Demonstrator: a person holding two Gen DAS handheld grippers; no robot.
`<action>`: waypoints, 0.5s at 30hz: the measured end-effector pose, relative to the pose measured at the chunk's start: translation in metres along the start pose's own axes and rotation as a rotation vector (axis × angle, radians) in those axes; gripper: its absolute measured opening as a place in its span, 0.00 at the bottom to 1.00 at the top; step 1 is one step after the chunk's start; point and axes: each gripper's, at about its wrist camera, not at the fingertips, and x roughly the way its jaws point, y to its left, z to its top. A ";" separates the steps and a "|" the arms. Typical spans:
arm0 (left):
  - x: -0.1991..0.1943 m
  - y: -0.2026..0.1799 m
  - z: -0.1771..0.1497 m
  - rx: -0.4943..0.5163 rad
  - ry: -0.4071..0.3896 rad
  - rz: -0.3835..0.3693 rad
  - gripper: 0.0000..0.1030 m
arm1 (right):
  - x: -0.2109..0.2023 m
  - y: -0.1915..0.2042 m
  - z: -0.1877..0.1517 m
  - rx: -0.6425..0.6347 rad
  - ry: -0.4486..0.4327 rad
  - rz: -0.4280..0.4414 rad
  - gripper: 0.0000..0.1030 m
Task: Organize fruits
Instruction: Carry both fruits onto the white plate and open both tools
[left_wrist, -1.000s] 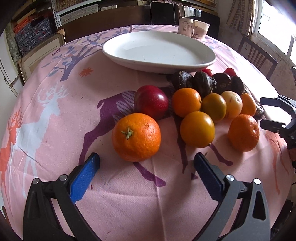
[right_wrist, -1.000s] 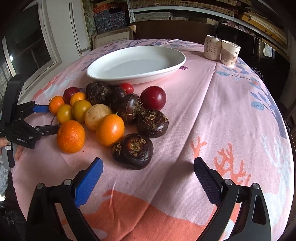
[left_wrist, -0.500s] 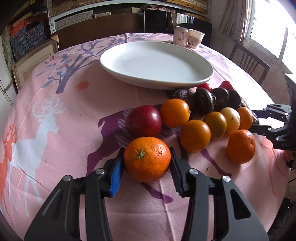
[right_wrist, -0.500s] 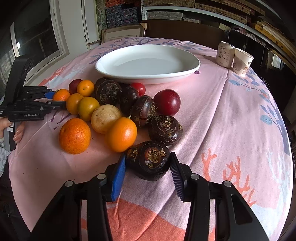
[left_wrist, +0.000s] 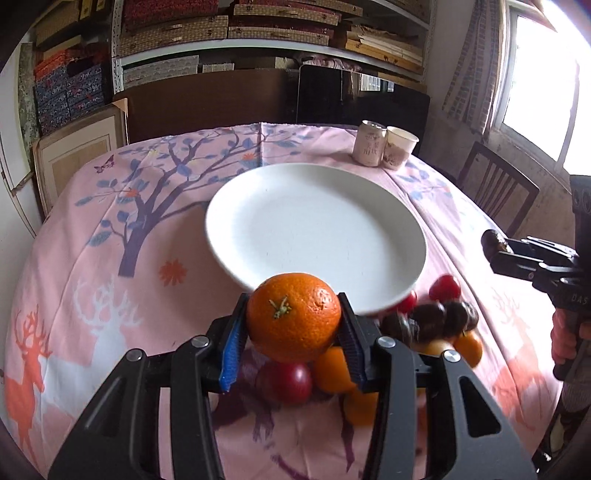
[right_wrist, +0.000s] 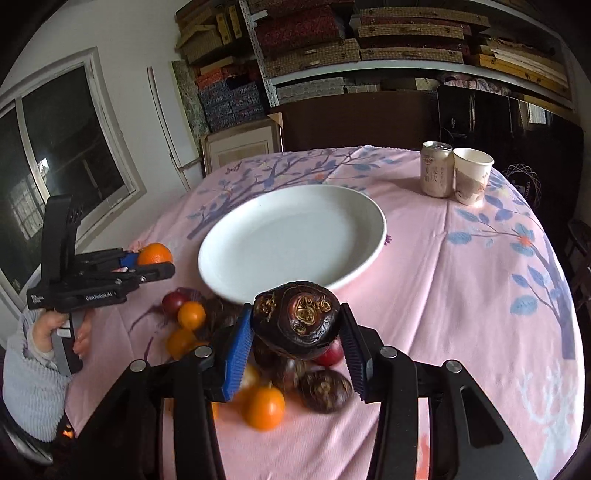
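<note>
Pink tablecloth (left_wrist: 110, 236) w/ white plate (left_wrist: 314, 225), left gripper (left_wrist: 291, 332) angled down clamping orange (left_wrist: 293, 317), right gripper (right_wrist: 295, 332) clamping dark fruit (right_wrist: 299, 319)

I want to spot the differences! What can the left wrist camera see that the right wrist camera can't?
Only the left wrist view shows the chair by the bright window, and the orange close up in the left tool. Only the right wrist view shows the hand and grey sleeve, and the dark fruit close up in the right tool. Both show the empty white plate, can, cup and fruit pile.
</note>
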 end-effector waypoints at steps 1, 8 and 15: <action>0.010 0.000 0.008 -0.006 0.000 0.001 0.43 | 0.012 0.001 0.010 0.004 0.004 0.003 0.45; 0.070 0.004 0.027 -0.029 0.054 0.044 0.44 | 0.095 -0.001 0.043 0.000 0.067 -0.039 0.45; 0.074 0.001 0.022 0.000 0.037 0.020 0.82 | 0.102 -0.010 0.038 0.029 0.061 -0.050 0.66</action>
